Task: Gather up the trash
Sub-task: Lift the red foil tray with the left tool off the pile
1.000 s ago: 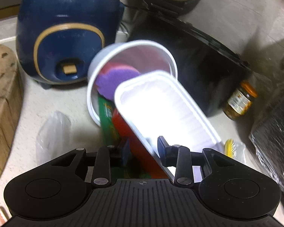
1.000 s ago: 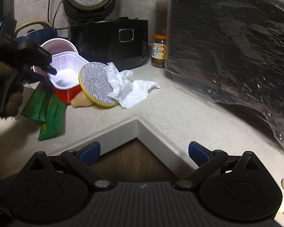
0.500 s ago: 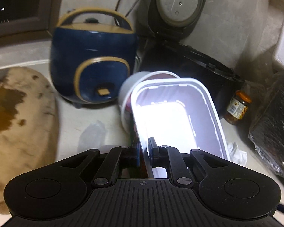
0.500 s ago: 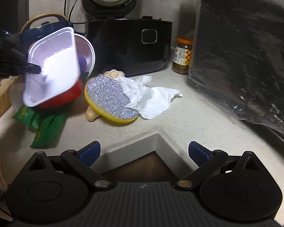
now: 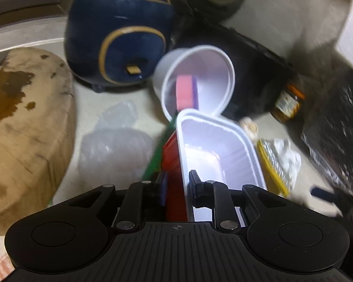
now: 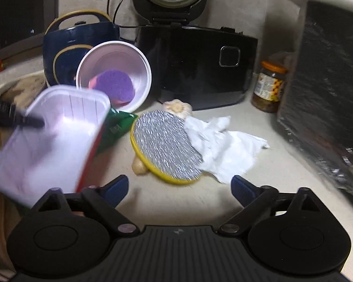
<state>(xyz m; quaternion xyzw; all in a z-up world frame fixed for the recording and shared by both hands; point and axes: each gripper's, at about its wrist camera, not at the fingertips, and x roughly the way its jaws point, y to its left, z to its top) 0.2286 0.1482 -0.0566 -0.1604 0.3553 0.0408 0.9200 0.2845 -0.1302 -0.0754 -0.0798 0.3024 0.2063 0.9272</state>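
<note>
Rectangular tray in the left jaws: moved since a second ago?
Yes. In the right wrist view the rectangular tray has come off the counter, left and toward the camera, away from the round foil lid it sat beside.

Glossy white plastic tray [image 5: 220,150]; rough wooden board [image 5: 23,122]

Bare counter [image 6: 258,188] before foil lid [image 6: 164,145]; appliances block behind.

A blue rice cooker [image 6: 80,44] sits at ten o'clock, a black cooker [image 6: 197,65] with raised lid at twelve, a jar [image 6: 269,87] at two, and a stained wooden board [image 5: 23,122] at nine on the pale counter [image 6: 258,188]
</note>
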